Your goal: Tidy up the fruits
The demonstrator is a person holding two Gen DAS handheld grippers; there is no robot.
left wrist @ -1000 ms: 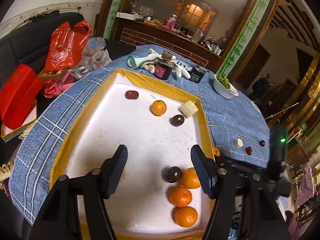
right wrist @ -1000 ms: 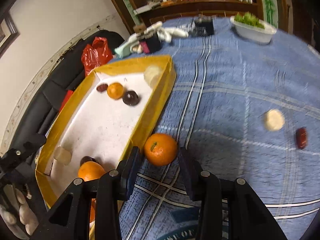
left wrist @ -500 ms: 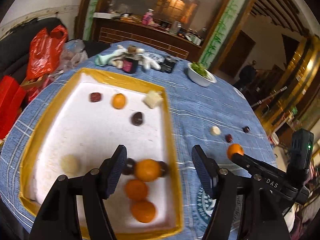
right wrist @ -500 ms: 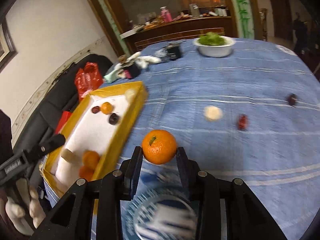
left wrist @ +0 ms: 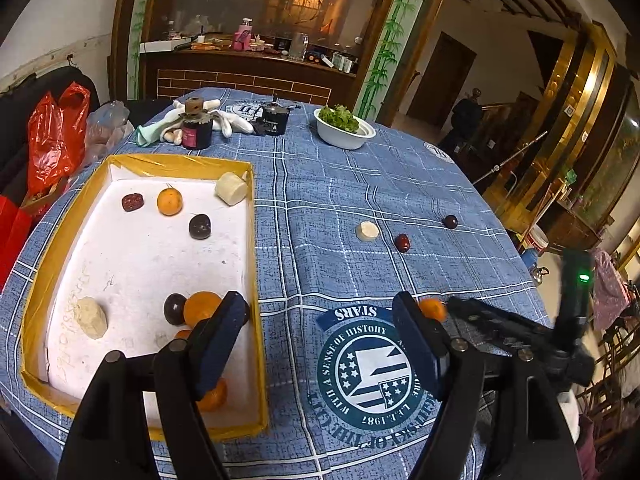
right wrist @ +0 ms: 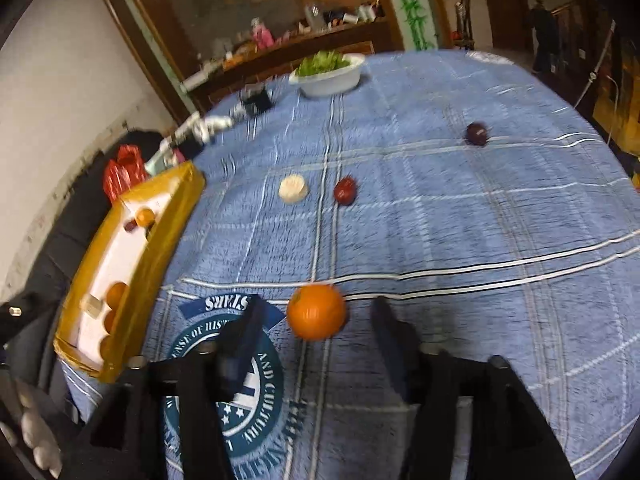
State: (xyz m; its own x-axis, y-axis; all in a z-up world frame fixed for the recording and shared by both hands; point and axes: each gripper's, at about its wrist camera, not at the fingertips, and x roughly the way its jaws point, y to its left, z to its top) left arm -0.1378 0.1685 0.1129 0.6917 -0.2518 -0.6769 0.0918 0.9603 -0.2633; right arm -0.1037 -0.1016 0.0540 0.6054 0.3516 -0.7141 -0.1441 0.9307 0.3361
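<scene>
orange (right wrist: 316, 311) sits untouched between the opening right gripper's (right wrist: 318, 320) jaws.

Round orange tangerine (right wrist: 316, 311) between the opening fingers of the right claw (right wrist: 316, 316), clear of both pads; ahead of it on the cloth, pale chunk (right wrist: 293, 188), red date (right wrist: 345, 191), dark plum (right wrist: 477, 133).

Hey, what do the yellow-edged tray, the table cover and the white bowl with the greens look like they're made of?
The tray looks like white foam board, matte and scuffed, its rim wrapped in glossy yellow tape that wrinkles at the corners. The table cover looks like woven cloth, matte blue with a white check and a printed emblem. The white bowl looks smooth and slightly shiny; ceramic or plastic, I cannot tell which.
</scene>
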